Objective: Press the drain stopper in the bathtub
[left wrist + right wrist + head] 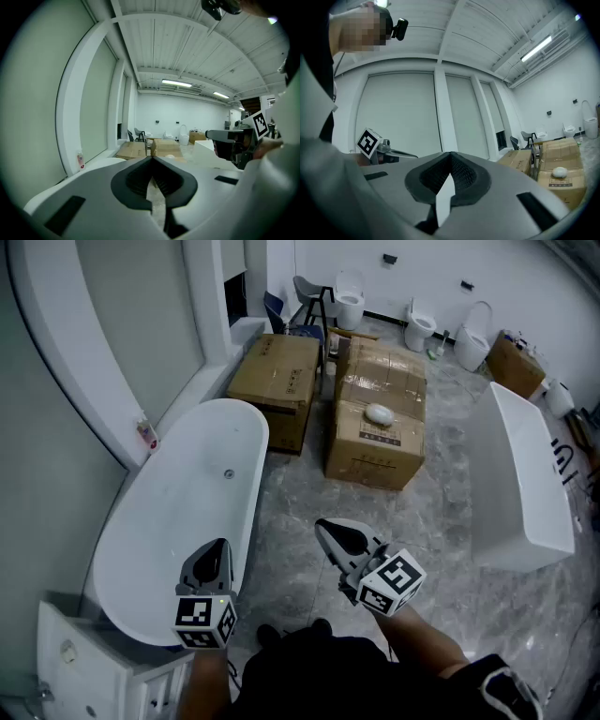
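Note:
A white oval bathtub point(141, 549) stands along the left wall in the head view. Its small round drain stopper point(228, 473) sits on the tub floor toward the far end. My left gripper point(221, 544) point(152, 159) hovers over the tub's near right rim, jaws shut with nothing between them, well short of the stopper. To the right of the tub, my right gripper point(321, 525) point(451, 154) hangs over the marble floor, also shut and empty. The stopper does not show in either gripper view.
Two stacks of cardboard boxes point(281, 381) point(378, 418) stand beyond the tub. A rectangular white tub point(525, 484) is at the right, toilets point(419, 324) and a chair point(314, 296) at the back. A pink bottle point(147, 434) stands on the wall ledge; a white cabinet point(84, 671) is near left.

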Demonstrator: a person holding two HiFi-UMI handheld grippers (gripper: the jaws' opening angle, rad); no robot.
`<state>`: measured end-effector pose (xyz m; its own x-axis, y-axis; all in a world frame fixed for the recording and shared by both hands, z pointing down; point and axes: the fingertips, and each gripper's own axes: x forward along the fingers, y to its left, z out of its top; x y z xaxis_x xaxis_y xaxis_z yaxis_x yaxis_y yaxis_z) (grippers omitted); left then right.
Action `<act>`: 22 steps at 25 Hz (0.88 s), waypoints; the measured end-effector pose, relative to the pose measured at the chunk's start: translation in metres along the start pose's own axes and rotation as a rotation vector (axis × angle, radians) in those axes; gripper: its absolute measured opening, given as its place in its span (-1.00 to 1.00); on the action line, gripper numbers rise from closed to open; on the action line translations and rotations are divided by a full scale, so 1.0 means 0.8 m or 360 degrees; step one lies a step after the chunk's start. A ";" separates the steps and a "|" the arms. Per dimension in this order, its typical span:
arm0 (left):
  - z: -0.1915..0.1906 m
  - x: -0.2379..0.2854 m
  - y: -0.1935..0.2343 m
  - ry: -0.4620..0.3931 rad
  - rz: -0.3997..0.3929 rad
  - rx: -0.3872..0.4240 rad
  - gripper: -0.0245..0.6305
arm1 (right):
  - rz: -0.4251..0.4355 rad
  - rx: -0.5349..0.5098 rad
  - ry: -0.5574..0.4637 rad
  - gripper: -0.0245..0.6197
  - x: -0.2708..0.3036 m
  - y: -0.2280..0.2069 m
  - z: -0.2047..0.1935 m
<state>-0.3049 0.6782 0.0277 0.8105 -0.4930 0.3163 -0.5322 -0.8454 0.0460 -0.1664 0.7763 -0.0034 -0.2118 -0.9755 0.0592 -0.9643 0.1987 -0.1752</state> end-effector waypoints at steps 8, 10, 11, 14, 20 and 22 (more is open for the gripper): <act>0.007 0.030 -0.042 0.0007 0.0003 0.0022 -0.89 | 0.0012 0.0028 -0.0019 -0.89 -0.028 -0.042 0.006; 0.009 0.037 -0.057 0.0006 -0.0004 0.0026 -0.89 | 0.0004 -0.0018 -0.0011 -0.89 -0.038 -0.051 0.007; 0.009 0.041 -0.066 0.0006 -0.0012 0.0030 -0.89 | 0.0004 -0.0025 -0.0013 -0.89 -0.045 -0.056 0.008; 0.010 0.053 -0.094 0.0001 -0.0034 0.0038 -0.89 | 0.0006 0.0018 -0.0031 -0.89 -0.064 -0.075 0.010; 0.001 0.077 -0.113 0.0026 -0.0025 -0.0008 -0.89 | 0.0000 0.0084 -0.0017 -0.89 -0.085 -0.110 0.006; 0.002 0.087 -0.111 0.0030 -0.0019 -0.0013 -0.89 | 0.0000 0.0113 -0.0007 -0.89 -0.082 -0.121 0.002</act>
<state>-0.2011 0.7183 0.0442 0.8119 -0.4790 0.3337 -0.5247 -0.8493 0.0576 -0.0590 0.8212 0.0083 -0.2110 -0.9759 0.0551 -0.9505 0.1918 -0.2443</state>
